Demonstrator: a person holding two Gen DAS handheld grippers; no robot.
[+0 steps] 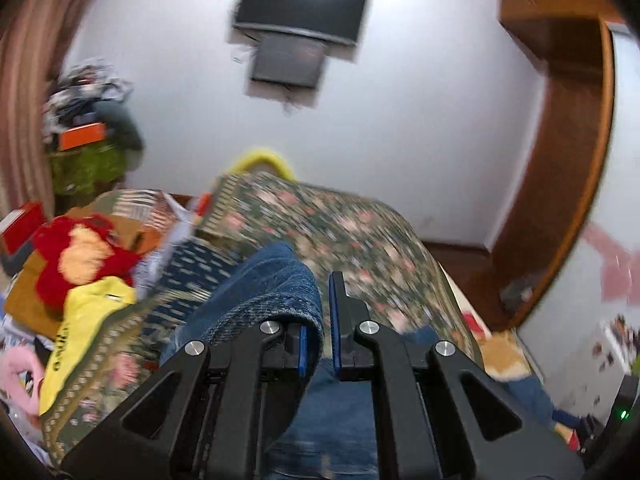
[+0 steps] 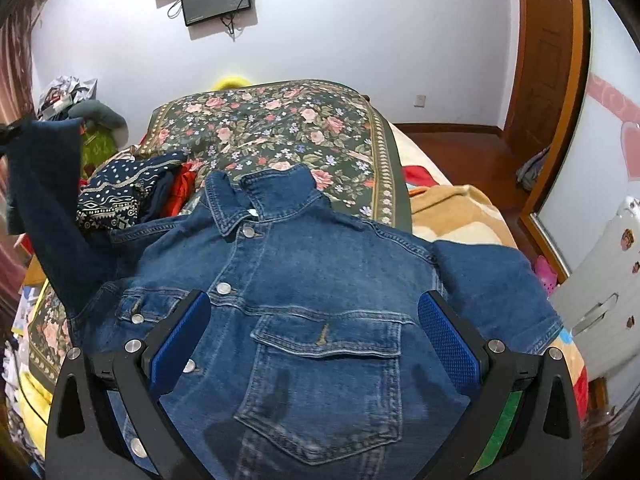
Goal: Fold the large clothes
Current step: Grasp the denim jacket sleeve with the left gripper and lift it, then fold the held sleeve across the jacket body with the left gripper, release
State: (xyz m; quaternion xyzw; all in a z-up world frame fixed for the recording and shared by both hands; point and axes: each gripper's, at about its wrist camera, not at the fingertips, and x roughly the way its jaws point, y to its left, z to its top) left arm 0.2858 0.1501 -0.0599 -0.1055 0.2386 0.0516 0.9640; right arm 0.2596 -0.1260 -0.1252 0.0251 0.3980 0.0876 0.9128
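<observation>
A blue denim jacket (image 2: 320, 280) lies front up on the floral bedspread (image 2: 264, 120), collar away from me, buttons shut. Its left sleeve (image 2: 44, 192) is lifted up at the far left of the right wrist view. My left gripper (image 1: 320, 316) is shut on that sleeve's cuff (image 1: 276, 292), which drapes over the left finger in the blurred left wrist view. My right gripper (image 2: 314, 320) is open and empty, hovering over the jacket's chest pocket (image 2: 324, 368), one finger on each side of it.
A heap of clothes lies at the bed's left: a navy patterned garment (image 2: 120, 188), a red plush (image 1: 80, 256) and a yellow cloth (image 1: 80, 320). A wooden door (image 2: 548, 60) stands at the right, a television (image 1: 300, 8) on the far wall.
</observation>
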